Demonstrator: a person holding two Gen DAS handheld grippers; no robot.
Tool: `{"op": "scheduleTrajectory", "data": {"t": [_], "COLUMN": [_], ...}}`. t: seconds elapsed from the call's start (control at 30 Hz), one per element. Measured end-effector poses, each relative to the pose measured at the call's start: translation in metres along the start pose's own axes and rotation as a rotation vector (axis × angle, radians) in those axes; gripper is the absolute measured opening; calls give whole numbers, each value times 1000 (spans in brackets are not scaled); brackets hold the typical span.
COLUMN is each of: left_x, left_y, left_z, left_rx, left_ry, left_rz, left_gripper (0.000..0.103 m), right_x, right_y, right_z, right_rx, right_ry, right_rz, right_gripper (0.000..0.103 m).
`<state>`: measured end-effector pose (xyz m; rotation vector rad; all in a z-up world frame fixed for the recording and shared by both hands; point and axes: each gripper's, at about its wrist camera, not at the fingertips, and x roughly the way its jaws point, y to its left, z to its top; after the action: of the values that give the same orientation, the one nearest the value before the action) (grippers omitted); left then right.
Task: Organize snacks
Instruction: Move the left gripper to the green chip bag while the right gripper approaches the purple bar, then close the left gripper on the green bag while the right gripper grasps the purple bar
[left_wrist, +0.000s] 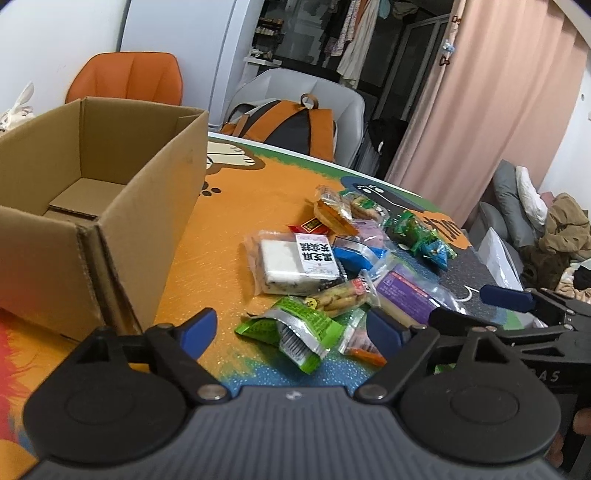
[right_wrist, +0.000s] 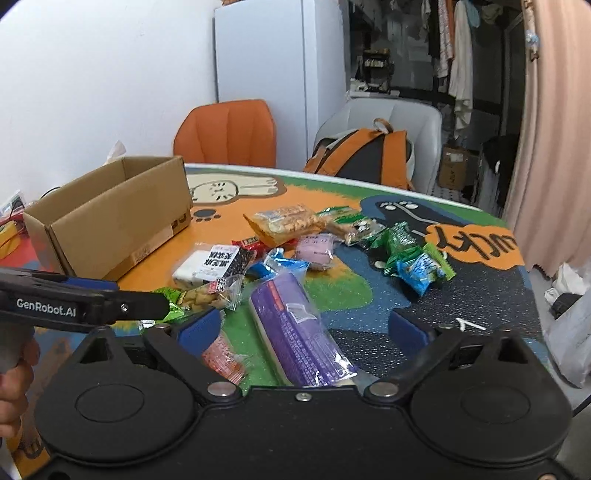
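The scattered pile of wrapped snack packets (right_wrist: 295, 258) lies mid-table on the colourful cartoon-printed table (left_wrist: 229, 229), none yet in the open brown cardboard box (left_wrist: 92, 192) at their 9 o'clock. The step looks like picking first items. The left hand-held gripper (left_wrist: 295, 328) stands spread over a green foil packet (left_wrist: 295, 332); the right hand-held gripper (right_wrist: 306, 325) is spread astride a long purple wrapped pack (right_wrist: 299, 325). Next comes closing squarely. Only the left view shows the box's empty inside; the right view shows a person's hand (right_wrist: 14, 387).
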<state>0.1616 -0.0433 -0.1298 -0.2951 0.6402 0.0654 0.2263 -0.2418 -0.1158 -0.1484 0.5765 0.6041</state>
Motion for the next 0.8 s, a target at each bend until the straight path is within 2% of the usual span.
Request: {"op": "scheduleTrajectory", "data": {"t": [0.2,0.43,0.5,0.53,0.6,0.67,0.8], "left_x": [10,14,15,15,15,14,9], "left_y": [-1,1,0,0,0,0,1], "left_z": [-1,-5,-5,-5,-6,-6,-7], "left_rx": [2,11,14,15,18,15,8], "left_ry": [16,17,11,10,8,7,3], "left_rz": [18,25,26,18,12,-2,-24], "left_gripper": [84,70,63,57,53,43,39], "right_x": [17,28,28,29,33,34,31], "right_y": [2,1,3,3,4,5,7], "right_z": [-1,-4,-3,-3,-3,-4,-5], "right_rx": [-18,-20,-47,-54,-62,-66,-68], "right_ry": [51,91,92,99,126,139,142], "right_rz": [17,46,39,41,33,34,46], "right_gripper": [81,72,61,58,39,37,34]}}
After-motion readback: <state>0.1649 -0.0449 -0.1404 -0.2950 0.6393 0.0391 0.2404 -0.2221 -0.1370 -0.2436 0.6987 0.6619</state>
